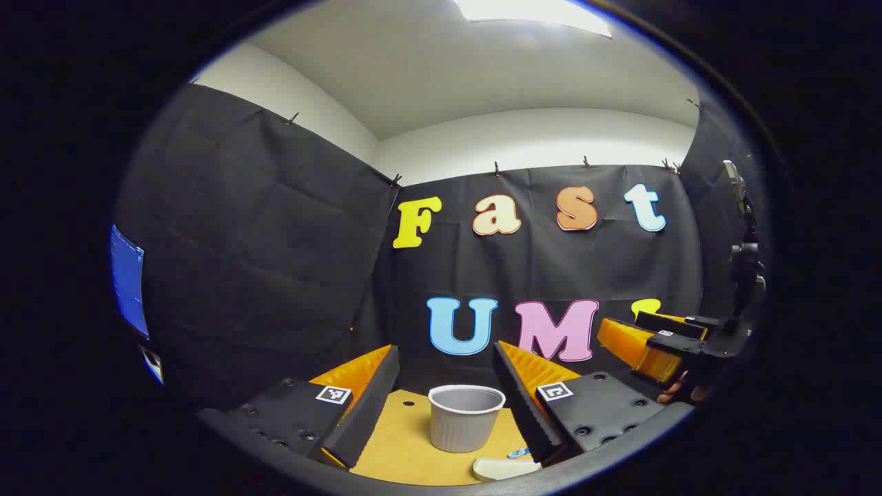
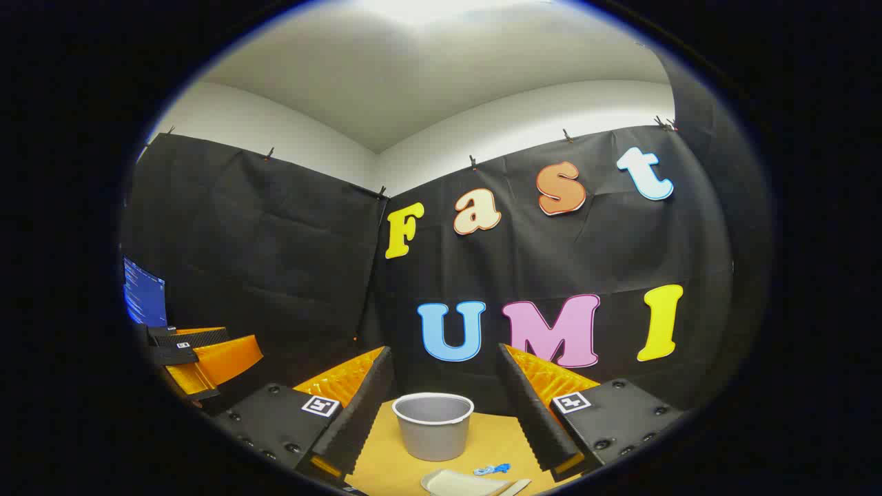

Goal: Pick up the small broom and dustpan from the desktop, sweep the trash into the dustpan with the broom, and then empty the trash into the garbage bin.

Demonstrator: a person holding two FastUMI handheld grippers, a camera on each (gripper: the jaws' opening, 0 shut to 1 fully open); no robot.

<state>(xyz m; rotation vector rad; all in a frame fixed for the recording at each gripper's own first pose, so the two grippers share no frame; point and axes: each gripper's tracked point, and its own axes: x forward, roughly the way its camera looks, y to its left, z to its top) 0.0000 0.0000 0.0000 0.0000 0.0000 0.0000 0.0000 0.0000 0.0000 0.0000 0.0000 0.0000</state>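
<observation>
The left gripper [image 1: 444,386] and right gripper [image 2: 444,386] both hover with jaws spread wide and empty above the tabletop [image 1: 400,448], each framing the grey garbage bin [image 1: 466,417]; the pale dustpan [image 2: 458,482] lies just before it.

Black-draped recording booth [image 2: 262,234] with wooden desktop [image 2: 406,468]

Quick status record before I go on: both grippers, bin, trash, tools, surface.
left gripper: open, empty, above desktop
right gripper: open, empty, above desktop
garbage bin: grey, upright, on desktop, ahead of both grippers
trash: small blue scrap, near the bin
pale tool: lying at near edge, partly cut off; broom or dustpan, cannot tell
</observation>
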